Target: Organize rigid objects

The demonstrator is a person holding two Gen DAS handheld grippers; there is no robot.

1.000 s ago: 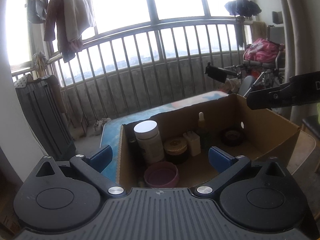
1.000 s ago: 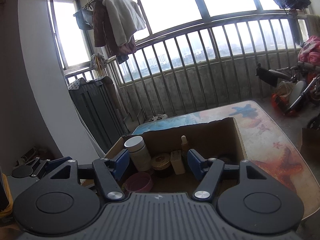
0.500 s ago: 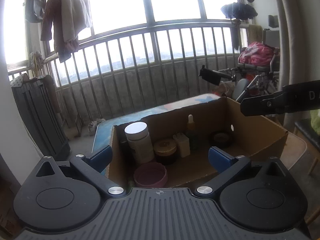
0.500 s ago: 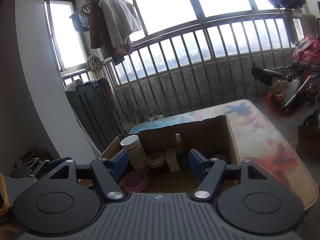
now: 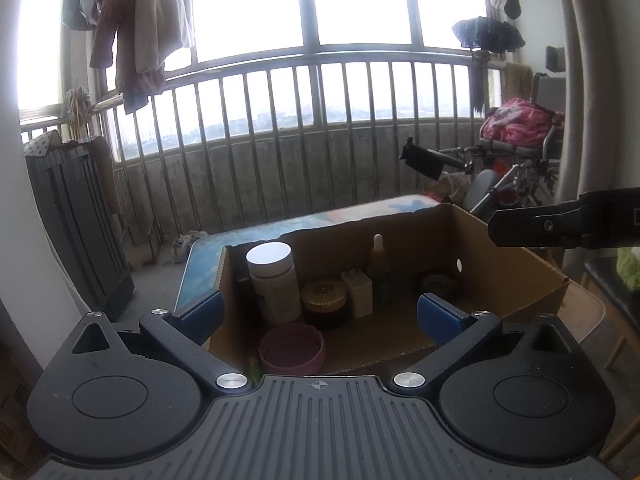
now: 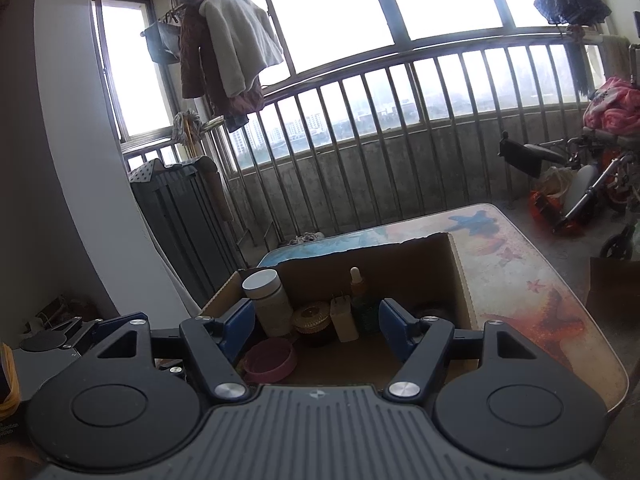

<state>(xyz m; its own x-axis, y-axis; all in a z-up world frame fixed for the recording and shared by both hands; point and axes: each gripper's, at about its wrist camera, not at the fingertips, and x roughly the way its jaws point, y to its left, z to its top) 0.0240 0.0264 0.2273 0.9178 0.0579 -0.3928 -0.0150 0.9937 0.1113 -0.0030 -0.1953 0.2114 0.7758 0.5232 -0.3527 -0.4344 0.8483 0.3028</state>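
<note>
The cardboard box is sitting at the near edge of the starfish-print table on a railed balcony, with a white-lidded jar, gold tin, dropper bottle and pink bowl lining its left side. The left gripper is hovering, spread wide and empty. The right gripper is gaping too, holding nothing. Coats are hanging by the window.
</note>
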